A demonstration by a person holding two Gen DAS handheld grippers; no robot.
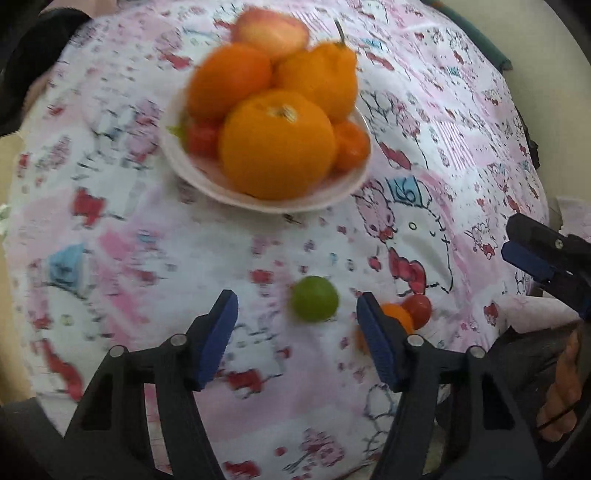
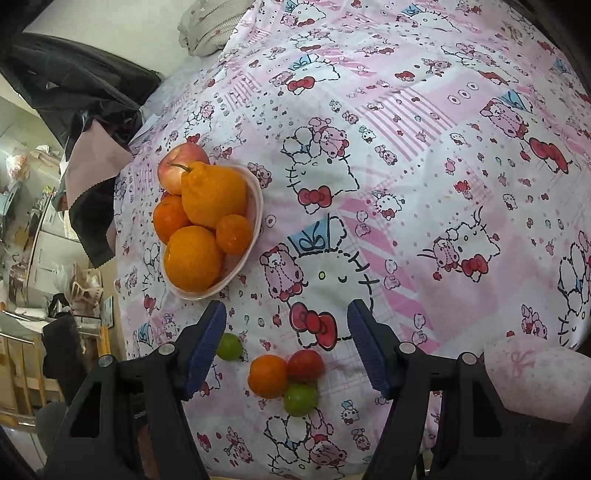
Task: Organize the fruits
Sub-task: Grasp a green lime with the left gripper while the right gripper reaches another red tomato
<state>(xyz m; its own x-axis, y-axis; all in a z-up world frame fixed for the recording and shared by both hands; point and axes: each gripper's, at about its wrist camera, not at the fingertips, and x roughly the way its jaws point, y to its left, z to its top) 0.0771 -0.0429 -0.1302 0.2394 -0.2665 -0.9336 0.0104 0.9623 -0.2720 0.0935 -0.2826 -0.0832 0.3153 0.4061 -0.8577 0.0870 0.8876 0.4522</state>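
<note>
Nearest us in the left wrist view, our left gripper [image 1: 295, 325] hangs over the cloth [image 1: 424, 122] with its fingers [image 1: 218, 332] apart and gripping nothing. A green fruit [image 1: 314, 298] lies loose between them, closer to the right-hand finger and touching neither. Just behind that finger sit a small orange [image 1: 397, 314] and a red fruit [image 1: 417, 309], side by side and partly hidden by it.

In the right wrist view, our right gripper [image 2: 286, 338] also has its fingers [image 2: 364, 345] spread and empty. Below the gap lie three loose fruits touching one another: the small orange [image 2: 267, 376], the red fruit [image 2: 306, 364] and a second green fruit [image 2: 300, 398]. The first green fruit [image 2: 229, 346] lies apart from them, half hidden behind the left-hand finger.

Farther off stands the pink bowl [image 1: 207, 177], on the cloth, well apart from the loose fruits. It is heaped: a large orange [image 1: 275, 142] in front, two more oranges [image 1: 229, 79] behind it, an apple [image 1: 271, 31] at the back, a tangerine [image 1: 351, 146] at the right edge and something red [image 1: 201, 138] at the left edge. The left view is blurred, so we cannot tell what that red piece is.

At the right edge of the left view the tip of the right gripper shows, with a hand [image 1: 563, 391] below it. Beyond the cloth's far corner lie dark clothes [image 2: 74, 85] and a folded cushion [image 2: 210, 29].
</note>
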